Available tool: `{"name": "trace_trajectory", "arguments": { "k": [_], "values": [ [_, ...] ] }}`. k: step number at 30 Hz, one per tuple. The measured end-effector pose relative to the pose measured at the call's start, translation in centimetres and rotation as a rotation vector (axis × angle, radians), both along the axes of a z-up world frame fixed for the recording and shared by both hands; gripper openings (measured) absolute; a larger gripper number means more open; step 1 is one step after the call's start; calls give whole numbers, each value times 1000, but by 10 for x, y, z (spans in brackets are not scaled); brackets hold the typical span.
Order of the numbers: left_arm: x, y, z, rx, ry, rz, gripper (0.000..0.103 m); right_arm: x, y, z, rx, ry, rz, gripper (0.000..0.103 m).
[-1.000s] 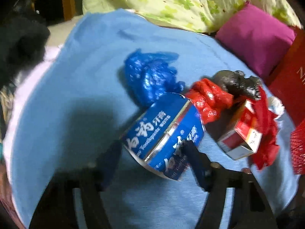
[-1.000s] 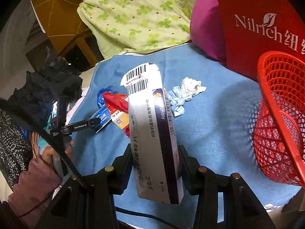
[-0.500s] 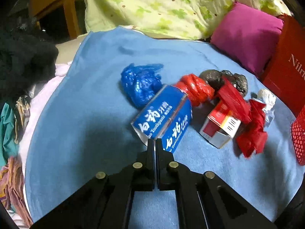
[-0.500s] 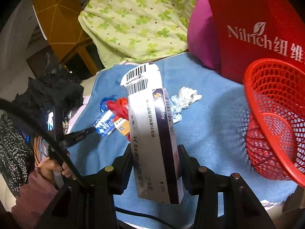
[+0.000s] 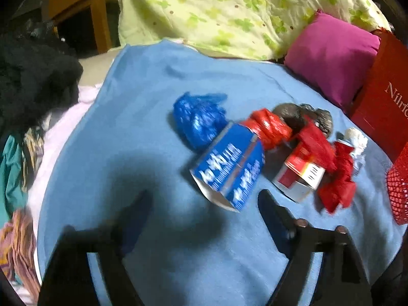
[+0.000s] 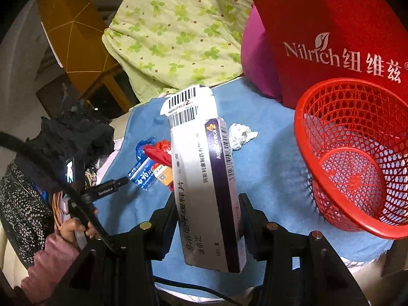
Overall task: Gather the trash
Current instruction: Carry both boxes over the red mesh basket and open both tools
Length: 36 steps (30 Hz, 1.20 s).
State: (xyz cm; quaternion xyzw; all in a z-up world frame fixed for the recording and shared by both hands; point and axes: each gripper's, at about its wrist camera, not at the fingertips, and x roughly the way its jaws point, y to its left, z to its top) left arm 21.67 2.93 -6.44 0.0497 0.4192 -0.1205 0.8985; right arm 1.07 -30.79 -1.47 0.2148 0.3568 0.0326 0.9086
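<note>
the left gripper (image 5: 204, 201) hovers low over the blue blanket (image 5: 122, 137), its fingers (image 5: 274, 214) spread wide apart and holding nothing. just ahead of them lies the blue toothpaste box (image 5: 229, 168), open end toward the camera, untouched between the finger lines but beyond the tips. behind it sits a crumpled blue plastic bag (image 5: 200, 118), touching the box's far corner. a red plastic bag (image 5: 270, 127) lies against the box's right far end, with a dark grey crumpled bag (image 5: 303, 116) behind it. to the right is a red and white carton (image 5: 301, 172), draped with more red plastic (image 5: 336, 178), and a white tissue wad (image 5: 357, 140) beside that (the view is motion-blurred).

the right gripper (image 6: 207, 214) has its fingers (image 6: 169, 211) clamped on a white and purple medicine box (image 6: 204, 178), held upright with its barcode flap on top. the red mesh basket (image 6: 318, 178) stands just to its right on the blanket, tilted toward the camera, in front of a red nilrich paper bag (image 6: 331, 30). a magenta pillow (image 6: 255, 51) and a green clover quilt (image 6: 178, 30) lie behind.
</note>
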Motion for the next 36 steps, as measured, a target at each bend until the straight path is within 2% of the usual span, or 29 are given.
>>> {"name": "trace_trajectory", "arguments": {
  "k": [7,8,9,10,12,16,22,26,31,33,36],
  "values": [
    [41,-7,-29,-59,91,-46,85,25,18,-19,-15,49,28,50],
    [43,-10,-32,-64,98,-54,81,28,20,-21,-19,55,30,49],
    [45,-13,-35,-64,107,-56,62,30,21,-23,-24,59,31,49],
    [48,-17,-39,-73,130,-66,58,32,22,-25,-30,62,30,49],
    [45,-17,-37,-97,101,-69,52,32,23,-27,-38,63,26,49],
    [27,-21,-25,-89,59,-58,42,28,20,-24,-32,47,14,49],
    [-17,-18,11,-79,-45,-51,41,6,2,-4,-22,-24,-16,49],
    [-61,-29,54,-80,-139,-118,41,-13,-25,14,-21,-82,-79,49],
    [-103,-89,113,-106,-234,-300,42,-46,-77,38,-2,-151,-212,49],
    [-113,-130,131,-116,-250,-379,42,-58,-96,45,2,-161,-260,49],
    [-122,-188,146,-162,-227,-482,43,-75,-128,53,6,-149,-331,50]
  ]
}}
